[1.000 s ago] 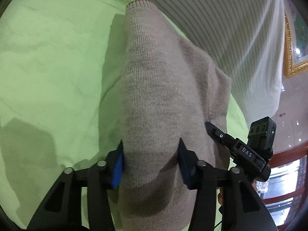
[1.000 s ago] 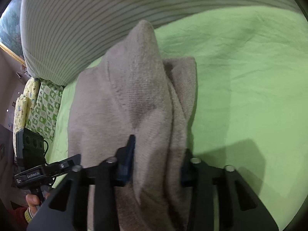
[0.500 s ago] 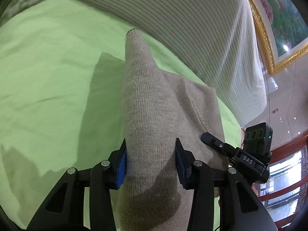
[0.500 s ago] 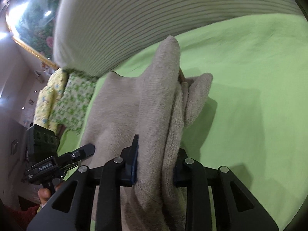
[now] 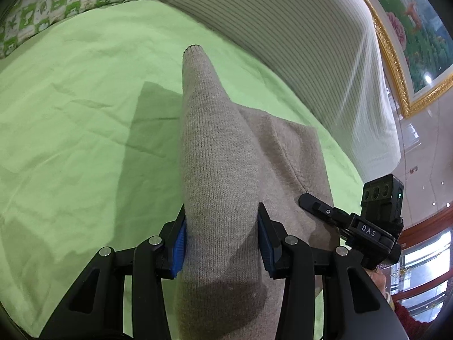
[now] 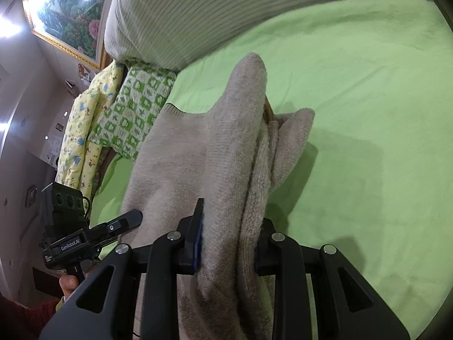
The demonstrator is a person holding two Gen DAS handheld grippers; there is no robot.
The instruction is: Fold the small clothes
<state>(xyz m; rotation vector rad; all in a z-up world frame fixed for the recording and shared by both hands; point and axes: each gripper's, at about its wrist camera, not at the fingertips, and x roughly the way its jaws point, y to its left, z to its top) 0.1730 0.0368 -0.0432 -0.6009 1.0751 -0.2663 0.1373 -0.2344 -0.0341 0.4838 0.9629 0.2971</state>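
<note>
A beige knitted sweater [image 5: 215, 153] hangs over the green bed sheet [image 5: 70, 107], held up by both grippers. My left gripper [image 5: 222, 235] is shut on a thick fold of it, blue pads pressing both sides. In the right wrist view the same sweater [image 6: 235, 147] bunches between the jaws of my right gripper [image 6: 228, 243], which is shut on it, with a loose flap drooping to the right. Each gripper shows in the other's view: the right gripper [image 5: 354, 223] beside the cloth, the left gripper [image 6: 93, 232] at lower left, a hand under it.
A large striped cushion [image 5: 297, 34] runs along the far side of the bed. A green patterned pillow [image 6: 133, 113] and a yellow quilt [image 6: 82, 130] lie at the bed's end. A gold-framed painting [image 5: 410, 28] hangs on the wall.
Both grippers have carried the sweater across the bed and lifted it a little; the striped cushion and pillows came further into view. The grip on the cloth stays the same.
</note>
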